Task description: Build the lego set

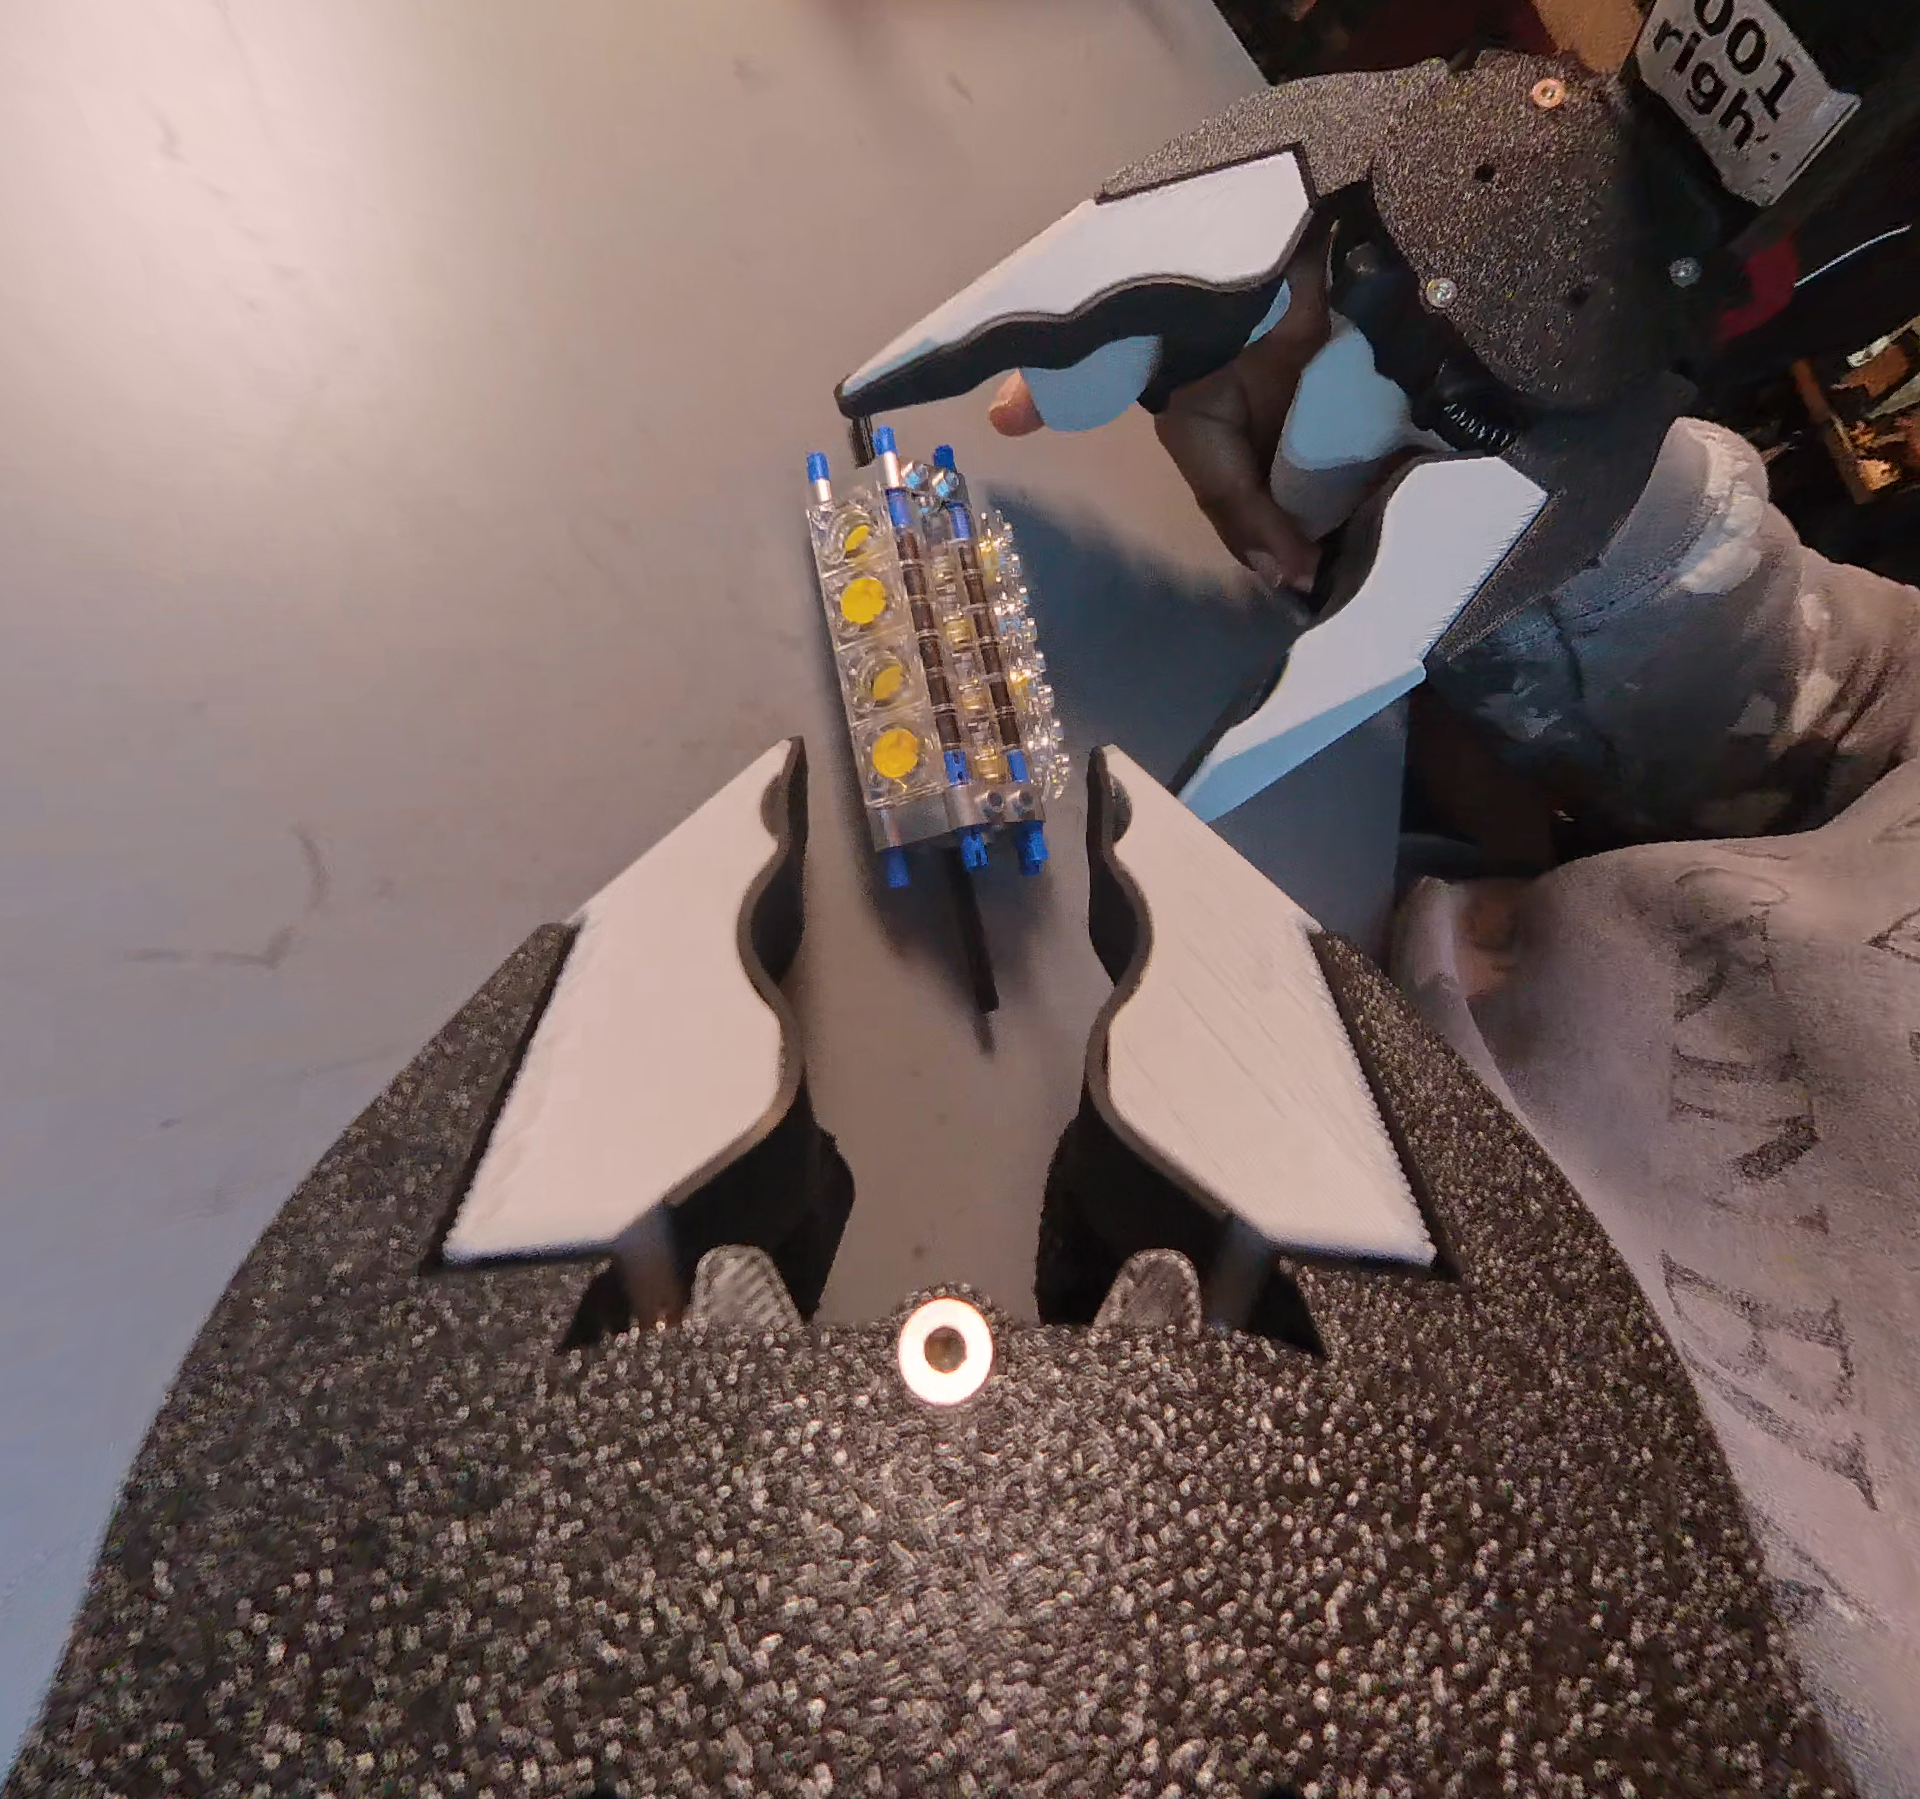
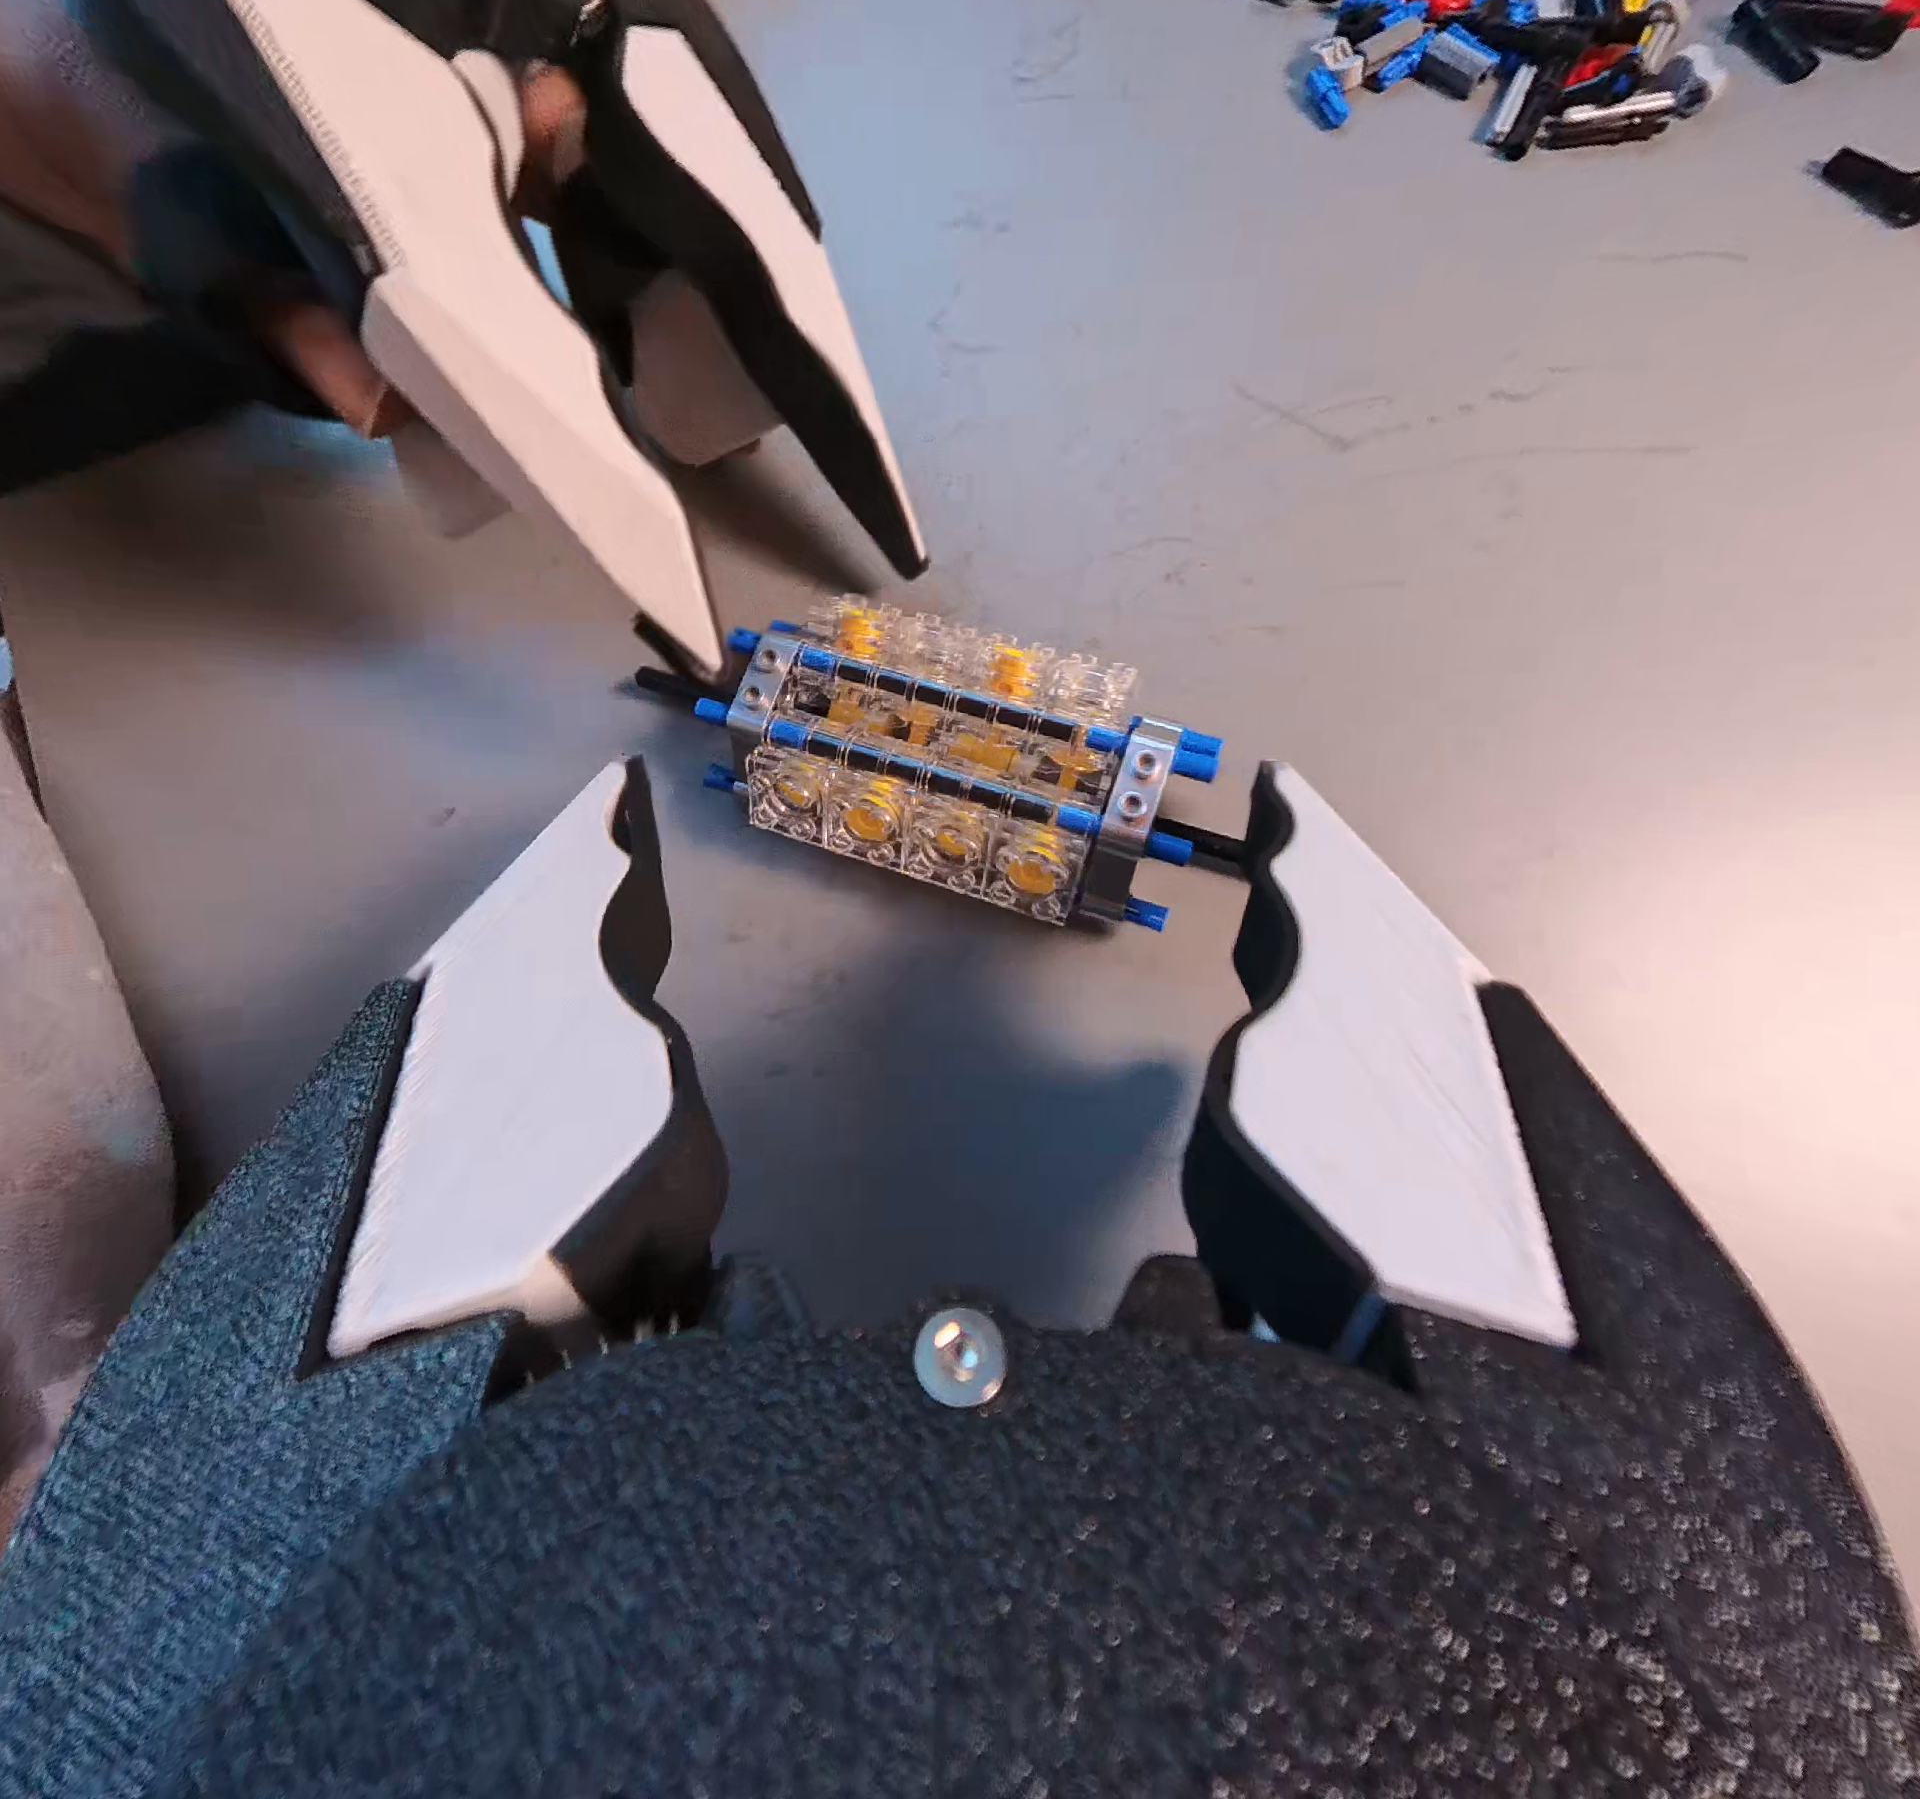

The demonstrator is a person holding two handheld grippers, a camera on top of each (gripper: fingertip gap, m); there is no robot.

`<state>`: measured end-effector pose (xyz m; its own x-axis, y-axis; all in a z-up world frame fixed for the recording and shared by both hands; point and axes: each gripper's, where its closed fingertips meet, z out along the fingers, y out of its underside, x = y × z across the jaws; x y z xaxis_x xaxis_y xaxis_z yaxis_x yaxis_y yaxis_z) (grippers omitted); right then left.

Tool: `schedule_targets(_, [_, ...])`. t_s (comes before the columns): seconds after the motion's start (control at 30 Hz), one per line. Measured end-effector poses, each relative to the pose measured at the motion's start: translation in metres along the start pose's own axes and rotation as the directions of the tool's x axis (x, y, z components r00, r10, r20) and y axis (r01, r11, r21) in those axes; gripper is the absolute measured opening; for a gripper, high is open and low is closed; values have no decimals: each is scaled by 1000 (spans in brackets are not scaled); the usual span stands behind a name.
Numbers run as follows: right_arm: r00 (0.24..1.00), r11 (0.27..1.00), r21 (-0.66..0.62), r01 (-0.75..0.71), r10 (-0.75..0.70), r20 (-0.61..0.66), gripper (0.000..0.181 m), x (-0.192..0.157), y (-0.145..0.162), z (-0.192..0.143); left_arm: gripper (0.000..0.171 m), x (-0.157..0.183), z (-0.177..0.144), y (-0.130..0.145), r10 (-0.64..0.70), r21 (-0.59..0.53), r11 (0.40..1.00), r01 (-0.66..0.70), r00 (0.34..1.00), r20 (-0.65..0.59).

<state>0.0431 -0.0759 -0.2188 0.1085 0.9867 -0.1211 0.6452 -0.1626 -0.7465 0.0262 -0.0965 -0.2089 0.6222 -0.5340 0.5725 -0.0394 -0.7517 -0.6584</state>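
Grey scuffed tabletop [image 2: 1351, 502] carries everything; left gripper [image 1: 945, 762] and right gripper [image 2: 945, 783] both hang over it with fingers spread, pinching nothing, a person's hand [image 1: 1236, 461] visible behind the right one. Between them lies a clear-brick engine block [image 2: 935, 773] with yellow pistons, blue pins and a black axle [image 1: 977, 949] sticking out of both ends: left gripper is just beside one end, and the right gripper's right fingertip [image 2: 1262, 793] sits at the axle's other end, contact unclear. Pile of loose blue, black, grey and red bricks [image 2: 1579, 14] sits far right, well apart from the block.
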Motion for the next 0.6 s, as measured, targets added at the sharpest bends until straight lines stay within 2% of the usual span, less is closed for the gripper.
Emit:
schedule_targets(0.13, [997, 997, -77, -31, 26, -71, 113, -1, 5, 9, 42, 3, 9, 3, 9, -40, 999, -10, 1000, -7])
schedule_targets(0.3, [988, 996, -90, -25, 11, -154, 115, -6, 7, 24, 34, 4, 20, 4, 4, -39, 999, -3, 1000, 17])
schedule_targets(0.6, [991, 997, -71, -3, -6, -132, 113, -10, 6, 25, 33, 3, 25, -1, 20, -21, 1000, -19, 999, 44])
